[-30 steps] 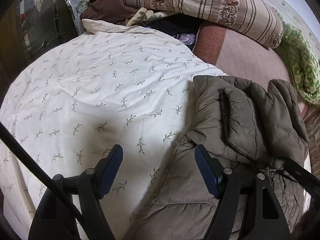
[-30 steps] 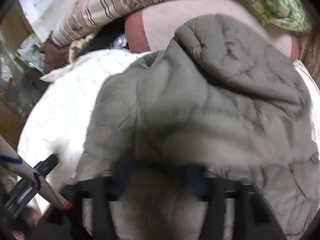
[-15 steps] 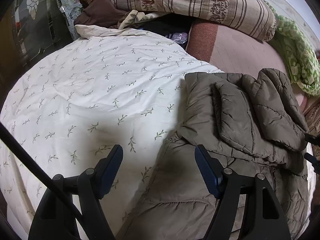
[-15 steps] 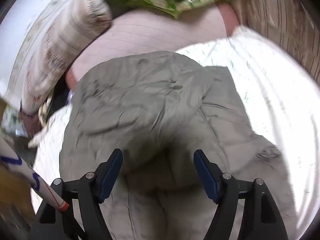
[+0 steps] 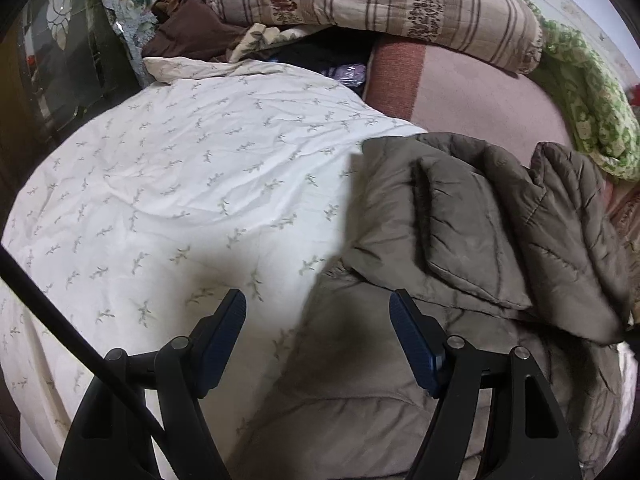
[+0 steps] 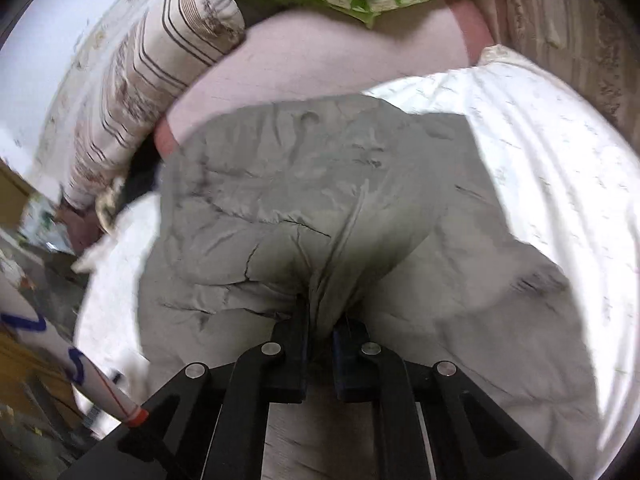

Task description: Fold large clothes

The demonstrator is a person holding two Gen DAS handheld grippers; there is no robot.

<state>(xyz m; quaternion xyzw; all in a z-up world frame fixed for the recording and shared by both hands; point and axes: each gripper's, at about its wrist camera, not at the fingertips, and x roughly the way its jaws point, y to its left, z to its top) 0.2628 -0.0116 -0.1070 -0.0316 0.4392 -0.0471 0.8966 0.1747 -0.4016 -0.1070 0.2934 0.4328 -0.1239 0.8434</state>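
Note:
A large olive-brown quilted jacket [image 5: 480, 232] lies partly folded on a white leaf-print duvet [image 5: 192, 184]. My left gripper [image 5: 318, 316] is open and empty, hovering above the jacket's left edge where it meets the duvet. In the right wrist view the jacket [image 6: 304, 184] fills the middle, and my right gripper [image 6: 320, 316] is shut on a pinched fold of its fabric.
A striped pillow [image 5: 380, 4], brown clothes [image 5: 188, 28] and a green floral blanket [image 5: 592, 92] lie at the bed's far side on a pink sheet [image 5: 480, 92]. A glass cabinet [image 5: 52, 52] stands at the left. The white duvet [image 6: 560, 184] extends right of the jacket.
My right gripper was open half a second ago and has closed on a fold of the jacket. The left gripper stayed open and drifted slightly.

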